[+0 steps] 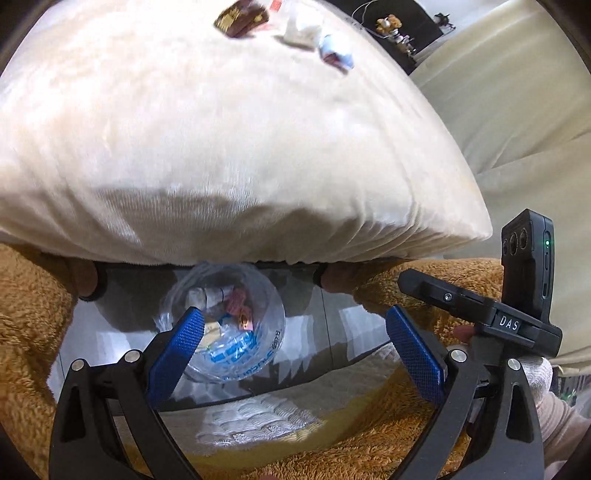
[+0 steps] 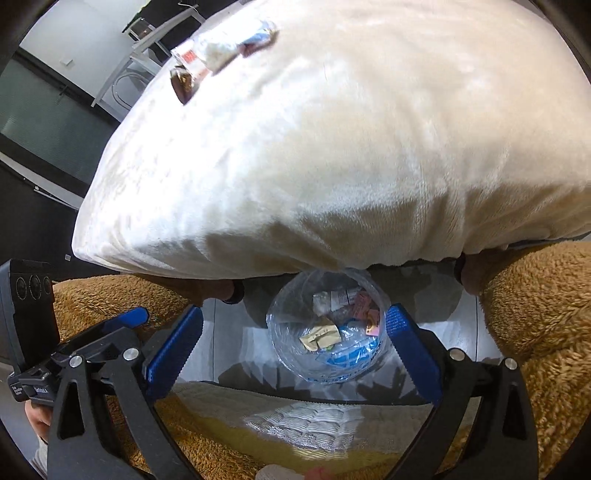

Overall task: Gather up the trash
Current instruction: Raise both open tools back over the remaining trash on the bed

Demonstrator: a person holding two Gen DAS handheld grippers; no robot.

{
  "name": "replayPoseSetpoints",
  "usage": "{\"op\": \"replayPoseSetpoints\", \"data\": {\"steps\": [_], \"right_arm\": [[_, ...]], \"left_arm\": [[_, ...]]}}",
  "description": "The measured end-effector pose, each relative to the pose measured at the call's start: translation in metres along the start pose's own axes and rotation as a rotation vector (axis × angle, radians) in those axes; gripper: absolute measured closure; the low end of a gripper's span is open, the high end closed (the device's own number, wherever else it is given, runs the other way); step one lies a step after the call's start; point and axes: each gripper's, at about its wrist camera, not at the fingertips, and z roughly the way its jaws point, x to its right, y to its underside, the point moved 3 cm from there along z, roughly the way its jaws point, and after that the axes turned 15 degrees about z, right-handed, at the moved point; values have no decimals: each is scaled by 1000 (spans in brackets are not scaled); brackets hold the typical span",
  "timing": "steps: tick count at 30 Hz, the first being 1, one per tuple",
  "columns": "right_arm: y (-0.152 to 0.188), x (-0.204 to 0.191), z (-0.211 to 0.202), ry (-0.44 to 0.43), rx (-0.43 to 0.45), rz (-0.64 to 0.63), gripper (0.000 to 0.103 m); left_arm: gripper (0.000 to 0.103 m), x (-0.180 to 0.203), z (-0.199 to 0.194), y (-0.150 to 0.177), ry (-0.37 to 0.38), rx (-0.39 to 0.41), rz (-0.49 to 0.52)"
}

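Observation:
A clear plastic bag (image 1: 229,332) with several wrappers inside sits on the glossy floor below a large cream cushion (image 1: 221,147); it also shows in the right wrist view (image 2: 328,332). Loose trash lies on the cushion's far side: a brown wrapper (image 1: 240,18), a white crumpled piece (image 1: 301,27) and a blue-white wrapper (image 1: 336,51); the same pieces show in the right wrist view (image 2: 221,48). My left gripper (image 1: 295,343) is open and empty above the bag. My right gripper (image 2: 293,343) is open and empty, its right pad near the bag's rim.
Brown fluffy fabric (image 1: 26,332) flanks both sides of the floor gap (image 2: 535,314). A beige sofa surface (image 1: 517,110) lies to the right of the cushion. A white chair (image 2: 147,40) and dark wall stand beyond the cushion. The right gripper's body (image 1: 517,295) is close on the left's right.

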Motion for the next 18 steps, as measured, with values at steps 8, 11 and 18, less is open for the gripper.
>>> {"op": "replayPoseSetpoints", "data": {"steps": [8, 11, 18], "right_arm": [[-17, -18, -41, -29, 101, -62, 5], [-28, -25, -53, -47, 132, -80, 5], [-58, -45, -72, -65, 192, -153, 5]], "left_arm": [[7, 3, -46, -28, -44, 111, 60], [7, 3, -62, -42, -64, 150, 81], [6, -2, -86, -80, -133, 216, 127]]}}
